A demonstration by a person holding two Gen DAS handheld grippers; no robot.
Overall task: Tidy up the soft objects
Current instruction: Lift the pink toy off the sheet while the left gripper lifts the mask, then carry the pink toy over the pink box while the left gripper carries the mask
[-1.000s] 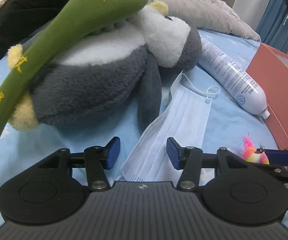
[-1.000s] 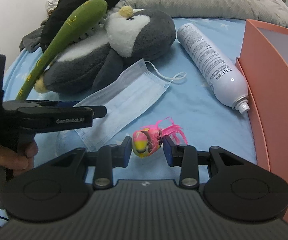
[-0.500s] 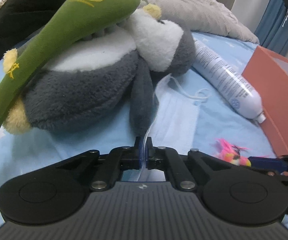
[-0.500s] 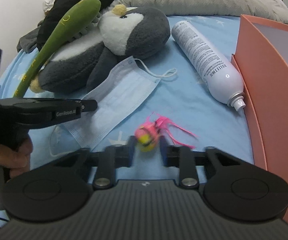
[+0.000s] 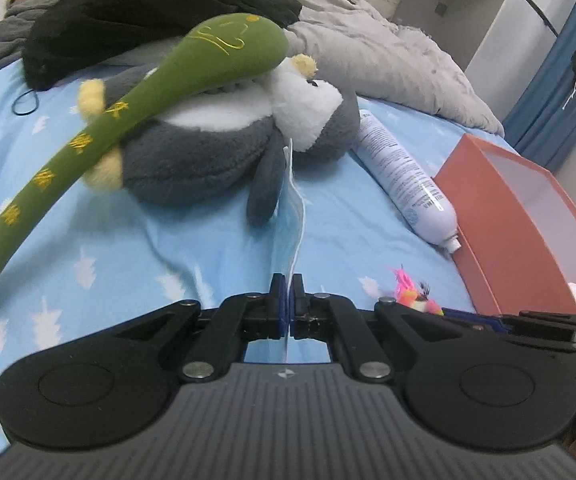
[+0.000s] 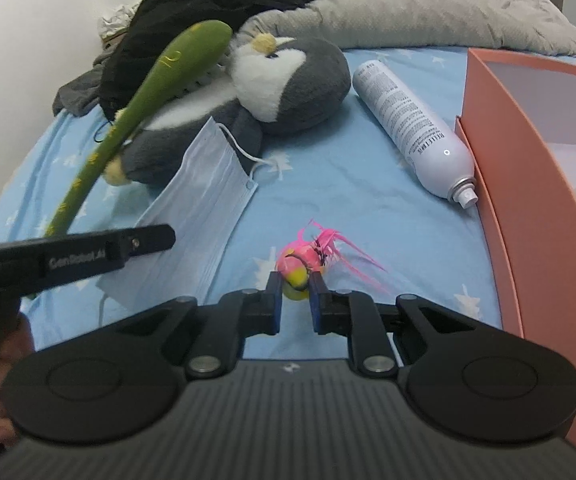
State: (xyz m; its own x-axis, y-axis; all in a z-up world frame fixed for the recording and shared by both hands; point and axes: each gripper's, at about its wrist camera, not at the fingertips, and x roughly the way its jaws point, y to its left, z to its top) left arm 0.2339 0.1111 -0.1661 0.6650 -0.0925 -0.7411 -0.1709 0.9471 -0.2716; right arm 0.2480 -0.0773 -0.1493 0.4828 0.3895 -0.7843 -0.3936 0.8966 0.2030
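Bedsheet point(image 6: 360, 204), pale blue with white stars, spreads beyond both grippers. Left gripper point(image 5: 288, 280) fingers pinch the face mask point(image 6: 204, 204) edge, its sheet lifted ahead of them. Right gripper point(image 6: 295, 280) fingers clamp the pink feathered toy point(image 6: 302, 260); an orange box point(image 6: 528, 200) stands right of them.

Each handheld tool is built alike: a dark grey ribbed housing fills the near edge, with a tiny white emblem at its front centre. On either side of that emblem sits a broad matte-black round cap with a shallow inner ring. From these caps, black linkage bars angle inward, each pinned by a silver round-head screw, and end in short black fingers faced with blue pads. The left gripper point(image 5: 288, 300) and the right gripper point(image 6: 295, 296) share this layout. Seen from the right tool, the left one's black side bar carries pale "GenRobot.AI" lettering and a small screw, above a black handle.
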